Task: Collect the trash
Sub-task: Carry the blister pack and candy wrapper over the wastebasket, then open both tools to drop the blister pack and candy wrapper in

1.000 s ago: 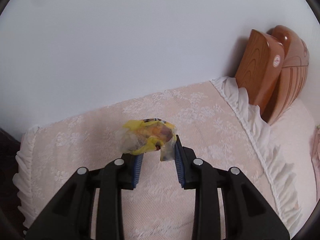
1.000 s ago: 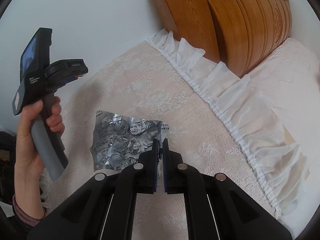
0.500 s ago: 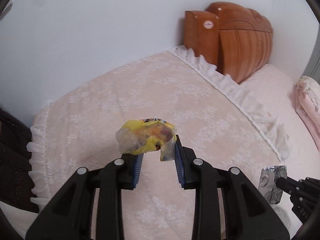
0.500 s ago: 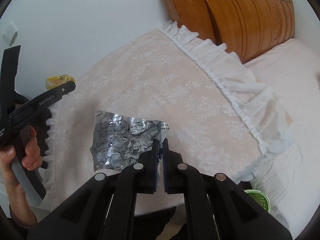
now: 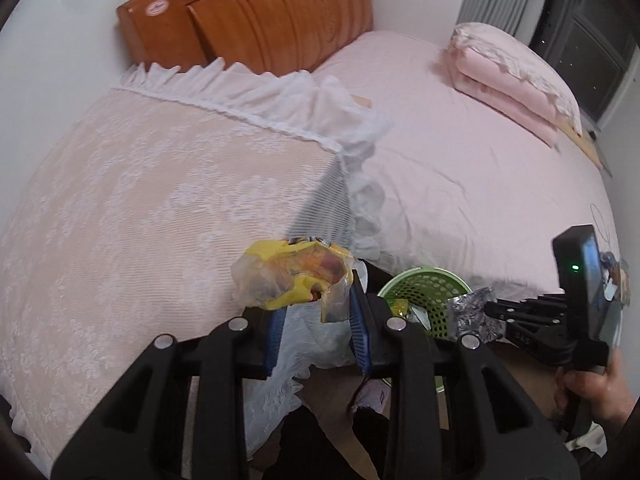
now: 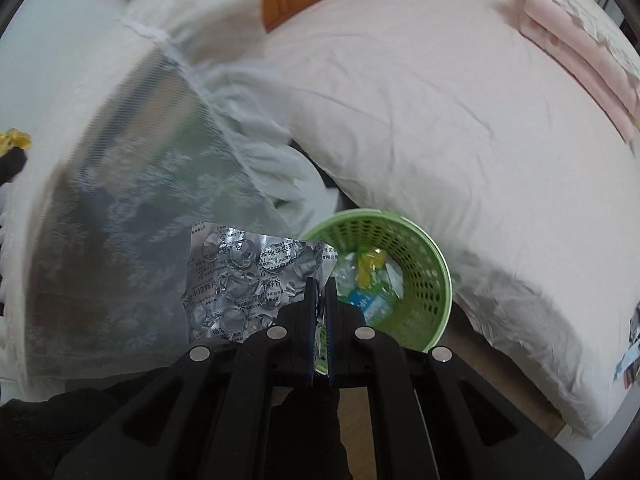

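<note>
My left gripper [image 5: 316, 312] is shut on a crumpled yellow plastic wrapper [image 5: 292, 278] and holds it above the edge of the lace-covered nightstand [image 5: 140, 208]. My right gripper [image 6: 320, 292] is shut on a silver foil pill blister pack [image 6: 244, 284] and holds it just left of and above a green mesh trash basket [image 6: 436, 280]. The basket holds several scraps, yellow and blue among them. In the left wrist view the basket [image 5: 424, 288] stands on the floor beside the bed, with the right gripper [image 5: 492, 308] and its foil pack [image 5: 468, 312] over it.
A pink bed [image 5: 460, 168] lies to the right with folded pink bedding [image 5: 516, 76] and a wooden headboard [image 5: 272, 12]. White ruffled lace [image 6: 248, 148] hangs off the nightstand near the basket. Wooden floor [image 6: 460, 332] shows by the basket.
Both grippers have swung right and downward, away from the wall and nightstand top. The green basket has come into view under the right gripper. Both still hold their trash.
</note>
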{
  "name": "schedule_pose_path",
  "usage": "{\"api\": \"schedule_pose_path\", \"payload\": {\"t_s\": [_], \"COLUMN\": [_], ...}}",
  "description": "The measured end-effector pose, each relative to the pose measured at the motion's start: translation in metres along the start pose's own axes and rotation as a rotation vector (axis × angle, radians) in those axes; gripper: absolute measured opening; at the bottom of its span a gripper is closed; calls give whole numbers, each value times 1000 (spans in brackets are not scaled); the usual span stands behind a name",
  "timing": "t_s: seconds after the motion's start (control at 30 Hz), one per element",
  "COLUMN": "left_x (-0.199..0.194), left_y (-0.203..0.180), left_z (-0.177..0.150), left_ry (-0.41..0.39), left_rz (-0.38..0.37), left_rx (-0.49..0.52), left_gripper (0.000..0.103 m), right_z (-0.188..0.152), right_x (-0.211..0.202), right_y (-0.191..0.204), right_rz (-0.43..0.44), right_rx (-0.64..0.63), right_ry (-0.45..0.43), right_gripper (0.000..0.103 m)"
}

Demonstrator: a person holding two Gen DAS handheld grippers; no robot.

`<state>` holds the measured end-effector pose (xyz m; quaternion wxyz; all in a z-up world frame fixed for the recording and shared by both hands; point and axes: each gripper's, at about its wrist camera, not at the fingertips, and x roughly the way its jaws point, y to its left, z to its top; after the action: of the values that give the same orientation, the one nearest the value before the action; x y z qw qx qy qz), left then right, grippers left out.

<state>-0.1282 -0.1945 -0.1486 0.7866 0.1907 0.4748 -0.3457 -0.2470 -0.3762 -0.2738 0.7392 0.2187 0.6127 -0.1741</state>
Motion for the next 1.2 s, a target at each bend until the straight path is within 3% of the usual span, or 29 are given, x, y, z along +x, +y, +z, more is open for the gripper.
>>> {"api": "schedule_pose_path", "payload": {"t_s": [0.03, 0.07, 0.1, 0.17, 0.23, 0.3, 0.5, 0.7, 0.87, 0.97, 1.07, 1.2], "left_x": [2, 3, 4, 6, 8, 10, 29, 85, 132, 138, 130, 115], "left_y": [-9, -16, -22, -34, -44, -53, -89, -137, -170, -177, -174, -163], "left_z": [-1, -2, -2, -4, -6, -7, -15, -34, -55, -58, -53, -39], "left_ry": [7, 12, 15, 21, 31, 40, 90, 226, 345, 365, 327, 278], "left_rz": [-6, -7, -11, -11, -17, -28, -63, -158, -191, -200, -198, -165], "left_rx": [12, 22, 34, 54, 71, 84, 150, 232, 313, 320, 303, 277], "left_gripper": [29, 29, 29, 29, 29, 29, 29, 29, 63, 72, 81, 84], "right_z": [-4, -11, -13, -19, -24, -28, -43, -50, -56, -61, -64, -59], "right_x": [12, 17, 21, 23, 17, 10, -22, -39, -40, -40, -38, -38], "right_y": [-11, -21, -29, -41, -48, -60, -84, -103, -112, -115, -114, -109], "right_rz": [13, 28, 34, 10, 3, -11, -69, -99, -110, -113, -112, -107], "right_rx": [24, 47, 70, 103, 123, 139, 167, 181, 191, 198, 202, 193], "right_ry": [24, 33, 38, 40, 32, 16, -32, -47, -10, 1, 2, -7], "right_gripper": [9, 22, 43, 62, 64, 74, 85, 91, 92, 92, 92, 92]}}
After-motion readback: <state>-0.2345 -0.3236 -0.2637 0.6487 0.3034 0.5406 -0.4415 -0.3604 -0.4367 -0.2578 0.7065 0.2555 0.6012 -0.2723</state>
